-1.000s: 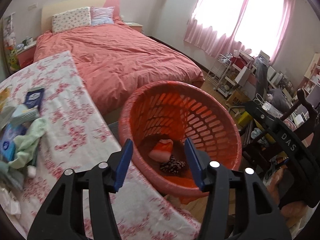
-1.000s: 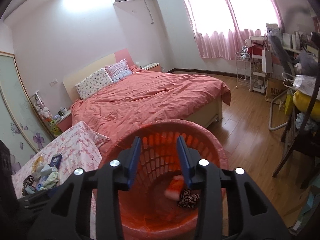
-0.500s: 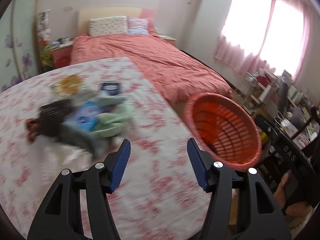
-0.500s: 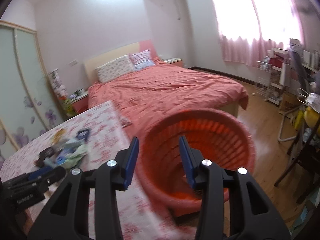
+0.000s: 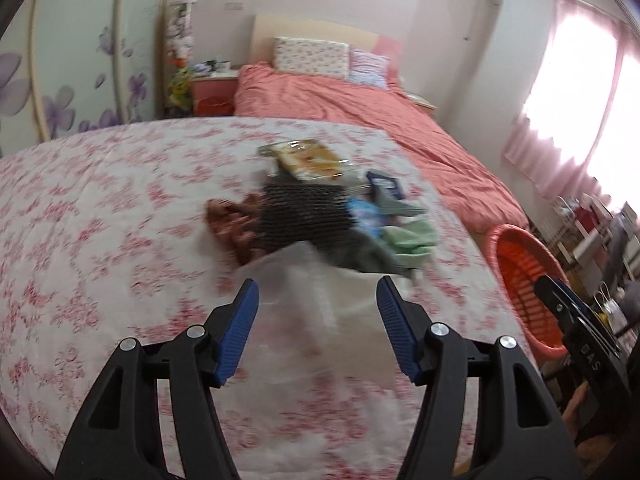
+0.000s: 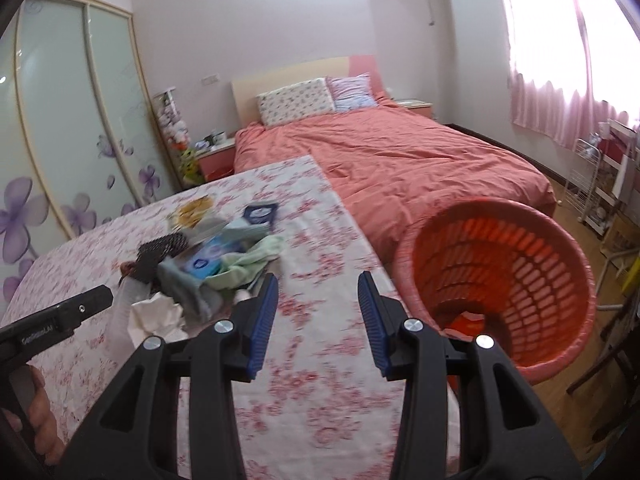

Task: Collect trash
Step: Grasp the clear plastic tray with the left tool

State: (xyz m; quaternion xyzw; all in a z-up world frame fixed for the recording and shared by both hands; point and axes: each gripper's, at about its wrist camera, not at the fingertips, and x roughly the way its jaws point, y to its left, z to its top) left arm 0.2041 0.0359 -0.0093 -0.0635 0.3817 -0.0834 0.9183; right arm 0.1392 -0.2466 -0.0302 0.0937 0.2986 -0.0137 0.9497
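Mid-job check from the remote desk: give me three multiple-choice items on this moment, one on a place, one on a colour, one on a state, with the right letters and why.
1. Where does the trash pile lie?
A. on the floral-covered table
B. on the bed
C. on the floor

2. What colour is the basket?
A. blue
B. orange-red
C. white

3. What is between the right gripper's fingertips?
A. a crumpled tissue
B. a green cloth
C. nothing

Answers:
1 A, the pile sits on the floral-covered table, short of the bed.
2 B, its slotted wall is orange-red in both views.
3 C, only bare tablecloth shows in the gap; the crumpled tissue and green cloth lie off to its left.
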